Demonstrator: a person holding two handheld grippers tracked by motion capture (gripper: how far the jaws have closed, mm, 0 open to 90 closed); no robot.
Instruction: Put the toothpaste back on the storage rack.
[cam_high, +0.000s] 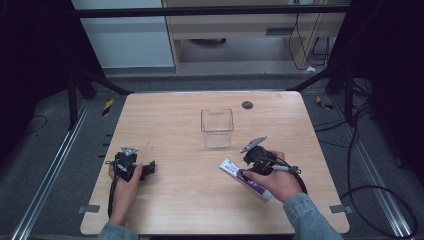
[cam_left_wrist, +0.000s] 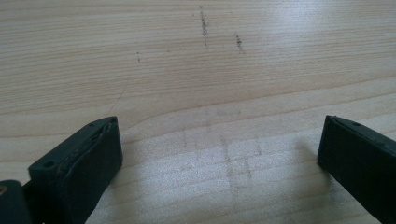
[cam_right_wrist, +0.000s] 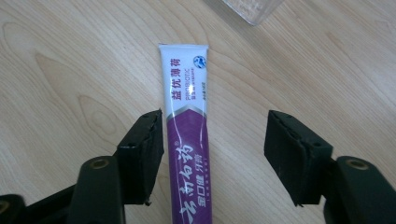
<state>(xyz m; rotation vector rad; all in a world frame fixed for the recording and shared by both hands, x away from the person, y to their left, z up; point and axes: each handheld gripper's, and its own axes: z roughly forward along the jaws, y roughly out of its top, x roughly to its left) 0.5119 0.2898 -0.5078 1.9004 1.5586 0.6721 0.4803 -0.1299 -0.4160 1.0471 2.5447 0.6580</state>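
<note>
1. Your right claw (cam_right_wrist: 214, 154) stands wide open over the toothpaste tube (cam_right_wrist: 187, 140), with nothing gripped yet. In the right gripper view the tube lies flat on the worktop (cam_right_wrist: 70, 70) between the jaws, hard against the left jaw, with a broad gap to the right one.
2. In the high view the tube (cam_high: 245, 179) lies near the front right of the worktop (cam_high: 175, 120), partly under your right hand (cam_high: 272, 182), with its flat crimped end pointing toward the clear plastic box (cam_high: 217, 128), which stands a little way beyond it.
3. Before you close, I would shift the claw sideways so the tube sits midway between the jaws. As it stands, one jaw would likely push the tube across the wood before the other meets it.
4. Keep the jaws low, close to the worktop, so that they catch the tube's sides and do not slide over its rounded top.
5. Squeeze gently. The tube looks soft, so a hard pinch would probably dent it or let it squirt out of the grip.
6. Take it on the purple part of the body, not on the thin white end, which I judge gives less to hold.
7. Your left claw (cam_left_wrist: 219, 154) is also open and empty, over bare wood on the front left; in the high view it (cam_high: 150, 169) is well apart from the tube. Leave it there.
</note>
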